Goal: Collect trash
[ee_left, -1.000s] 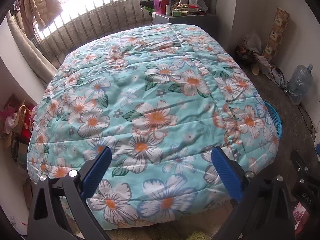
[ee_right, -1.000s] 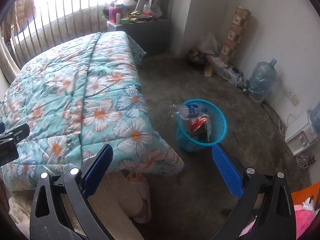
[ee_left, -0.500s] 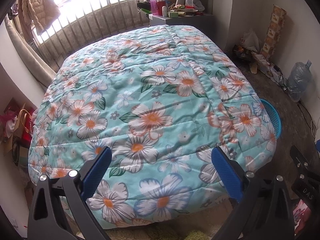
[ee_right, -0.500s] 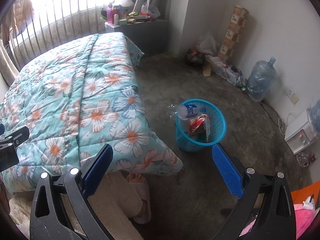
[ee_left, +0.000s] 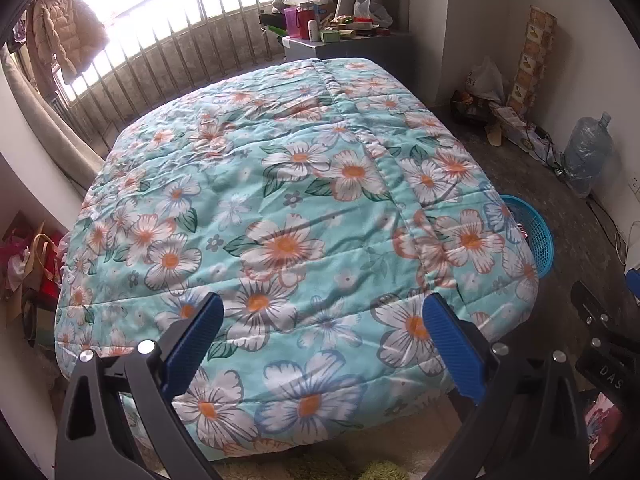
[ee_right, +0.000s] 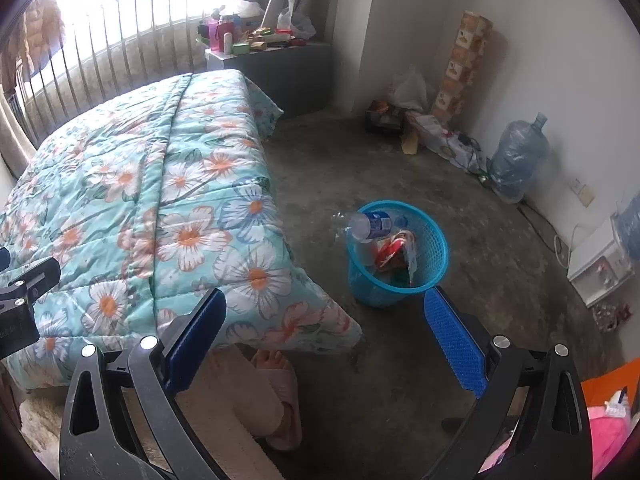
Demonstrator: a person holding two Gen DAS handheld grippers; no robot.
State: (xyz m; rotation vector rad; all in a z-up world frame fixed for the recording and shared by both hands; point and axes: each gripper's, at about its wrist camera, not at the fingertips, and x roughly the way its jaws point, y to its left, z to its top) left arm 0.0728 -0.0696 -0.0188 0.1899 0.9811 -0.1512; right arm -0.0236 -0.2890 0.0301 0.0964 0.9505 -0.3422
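Observation:
A blue mesh trash basket stands on the concrete floor right of the bed. A clear plastic bottle with a blue label lies across its rim, and red and white wrappers fill the inside. My right gripper hangs open and empty in front of the basket, apart from it. My left gripper is open and empty above the near end of the floral quilt. In the left wrist view only the basket's right side shows past the bed corner.
A person's slippered foot stands by the bed corner on a pale rug. A large water jug, boxes and cables line the right wall. A cluttered cabinet sits behind the bed, with window bars beyond.
Both views have pulled back and shifted slightly, so the bed and basket sit a little farther off. Both grippers stay open and empty.

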